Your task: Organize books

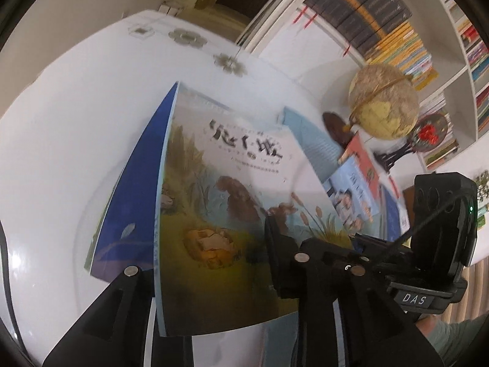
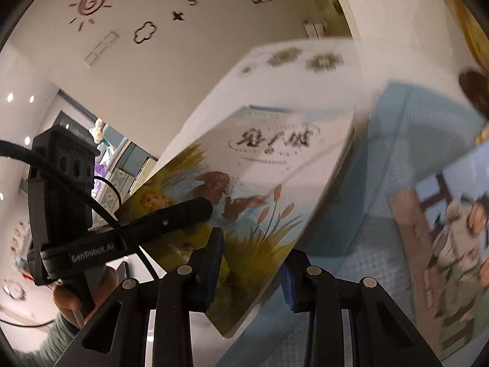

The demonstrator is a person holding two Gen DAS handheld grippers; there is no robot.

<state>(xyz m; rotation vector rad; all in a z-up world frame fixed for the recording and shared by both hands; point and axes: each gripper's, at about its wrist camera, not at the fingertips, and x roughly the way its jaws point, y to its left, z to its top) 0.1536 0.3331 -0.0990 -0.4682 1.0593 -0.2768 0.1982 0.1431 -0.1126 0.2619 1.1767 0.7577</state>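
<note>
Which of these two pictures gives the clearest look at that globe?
The left wrist view: the globe shows whole there, on its dark stand beside the bookshelf. The right wrist view shows no globe that I can make out; the rabbit book and blurred covers fill it.
</note>
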